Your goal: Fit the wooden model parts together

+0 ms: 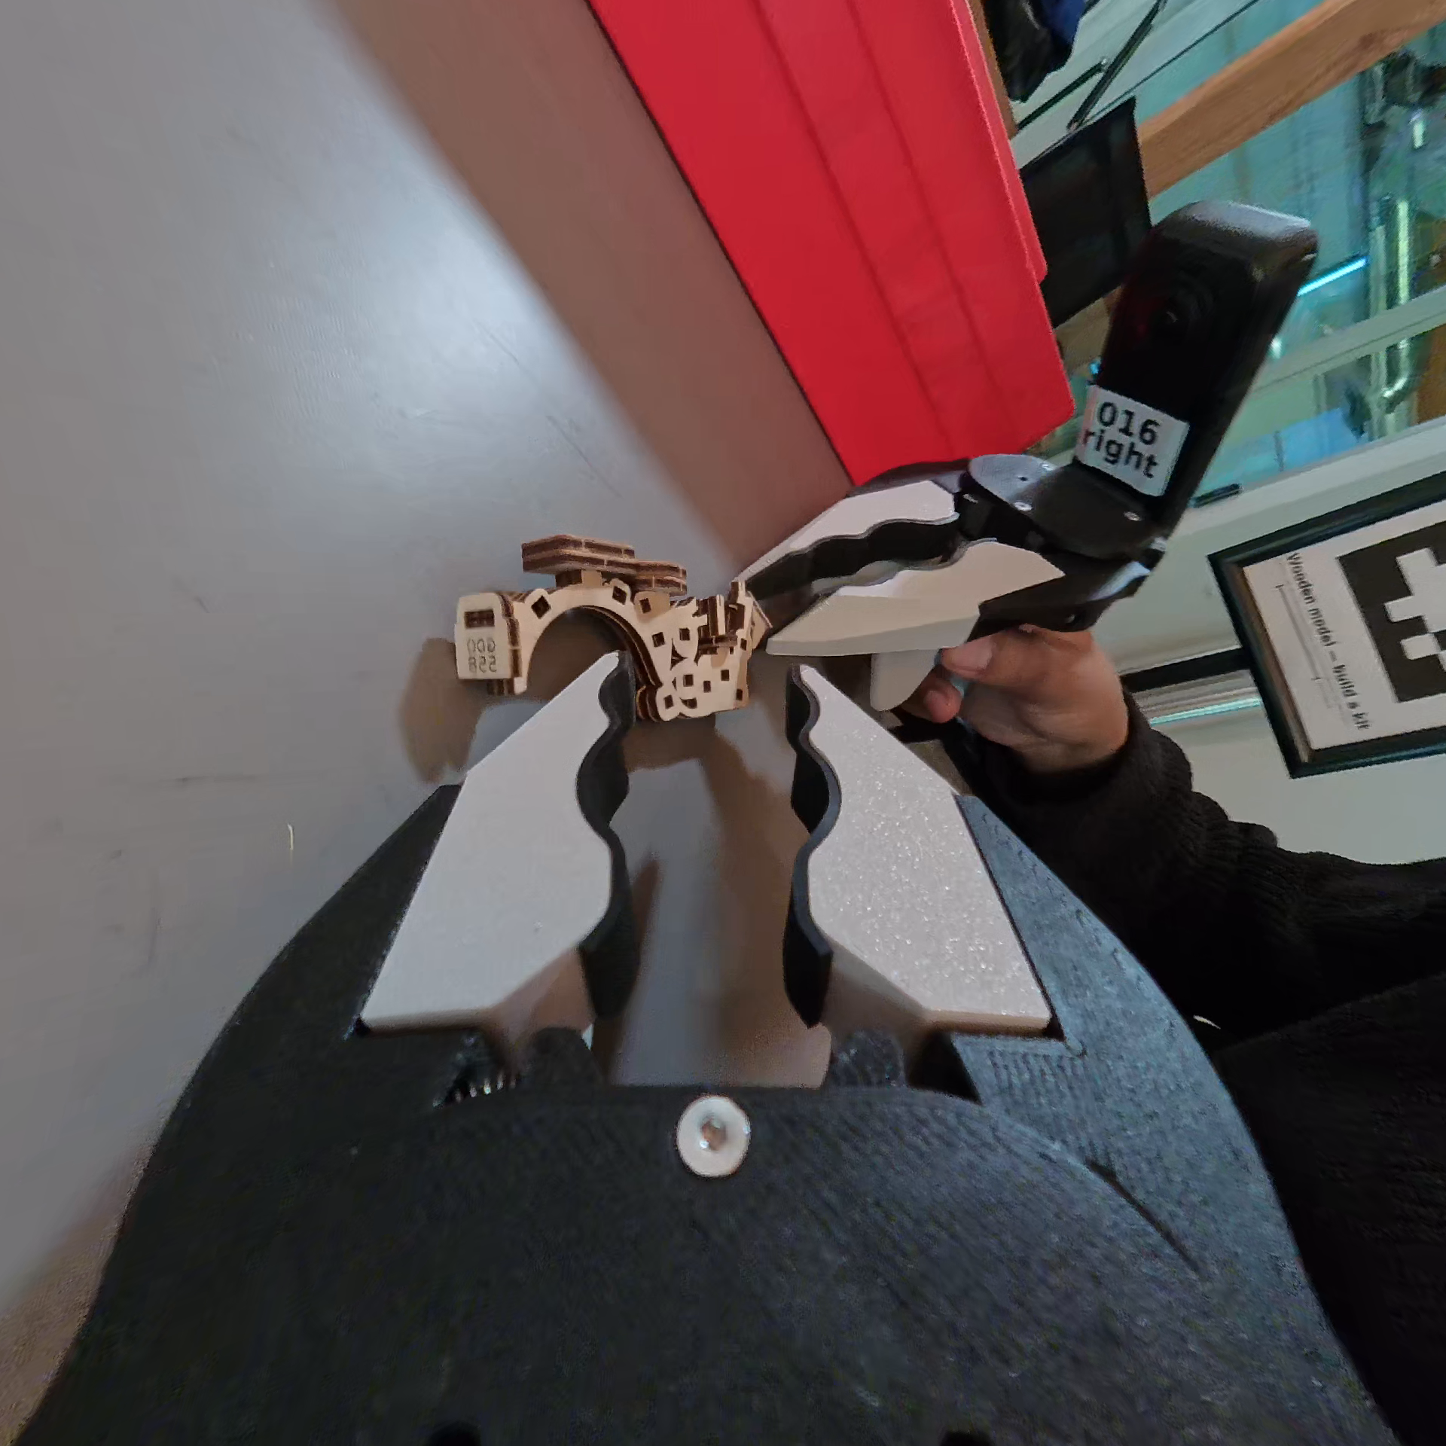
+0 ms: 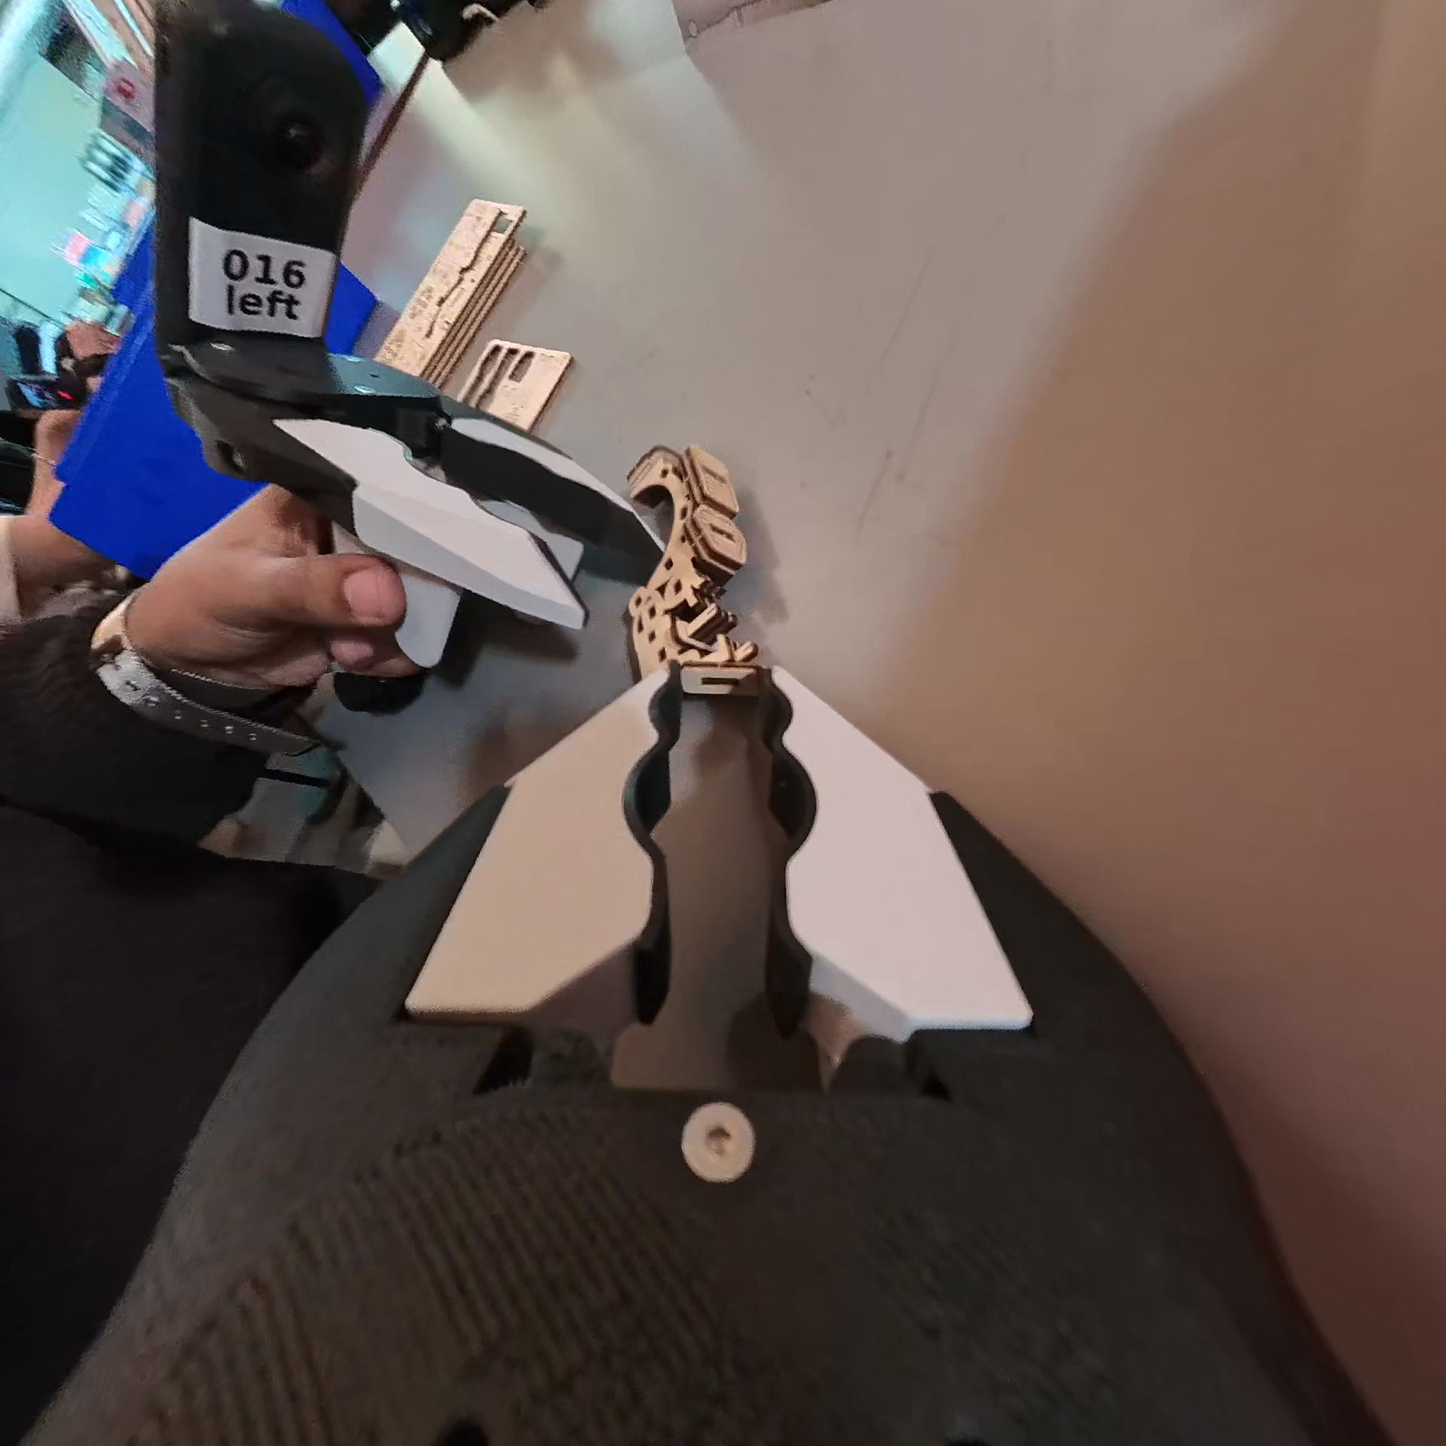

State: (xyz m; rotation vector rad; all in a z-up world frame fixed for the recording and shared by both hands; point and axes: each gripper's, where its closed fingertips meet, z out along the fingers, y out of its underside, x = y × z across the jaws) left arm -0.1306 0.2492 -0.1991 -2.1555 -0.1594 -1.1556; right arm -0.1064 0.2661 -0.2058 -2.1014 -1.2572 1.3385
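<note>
A partly built wooden model with an arch and stacked blocks on top stands on the grey table. It also shows in the right wrist view. My left gripper is open, its left fingertip right at the model's arch and its jaws astride the model's near edge. It shows from the side in the right wrist view. My right gripper is shut on a small wooden piece, held against the model's end. It shows in the left wrist view at the model's right end.
A red bin stands behind the model. A blue bin and two flat wooden part sheets lie farther off. A framed sign stands at the right. A person's hands hold both grippers. Less than 4 cm separates the two grippers' tips.
</note>
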